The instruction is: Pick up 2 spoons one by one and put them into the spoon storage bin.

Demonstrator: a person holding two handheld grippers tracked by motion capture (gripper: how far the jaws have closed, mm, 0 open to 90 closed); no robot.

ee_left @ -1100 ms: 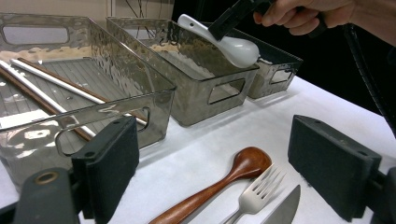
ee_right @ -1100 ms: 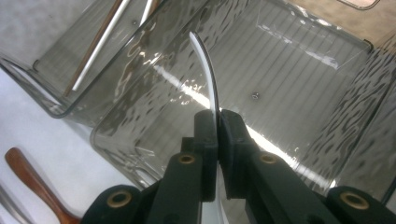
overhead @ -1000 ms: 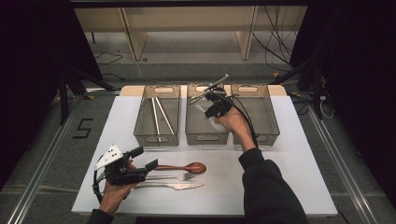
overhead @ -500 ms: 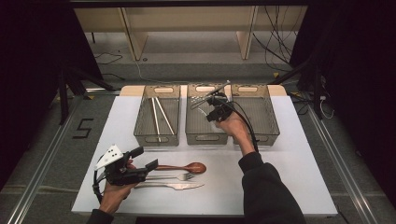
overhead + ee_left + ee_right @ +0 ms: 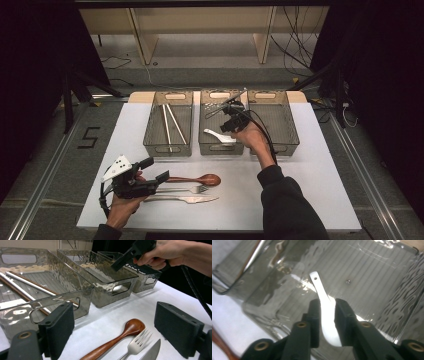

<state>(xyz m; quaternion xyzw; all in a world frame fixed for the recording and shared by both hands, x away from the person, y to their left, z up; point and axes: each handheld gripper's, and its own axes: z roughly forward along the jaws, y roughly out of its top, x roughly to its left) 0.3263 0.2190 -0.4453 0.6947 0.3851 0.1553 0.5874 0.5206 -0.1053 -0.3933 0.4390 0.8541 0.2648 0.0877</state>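
White spoon [image 5: 325, 315] sits pinched in the right gripper [image 5: 327, 315], lowered into the middle bin [image 5: 220, 147] for sorting; left gripper [image 5: 150, 175] gapes empty near the table's front edge.

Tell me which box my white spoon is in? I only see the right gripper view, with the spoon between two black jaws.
Observer: The white spoon is inside the middle bin of three in a row. The right gripper is shut on it.
Operator: What's in the box next to it?
Observer: The left bin holds chopsticks lying lengthwise.
Operator: Where's my other gripper?
Observer: The left gripper is near the front of the table with its jaws open. It points at a wooden spoon, a fork and a knife that lie side by side.
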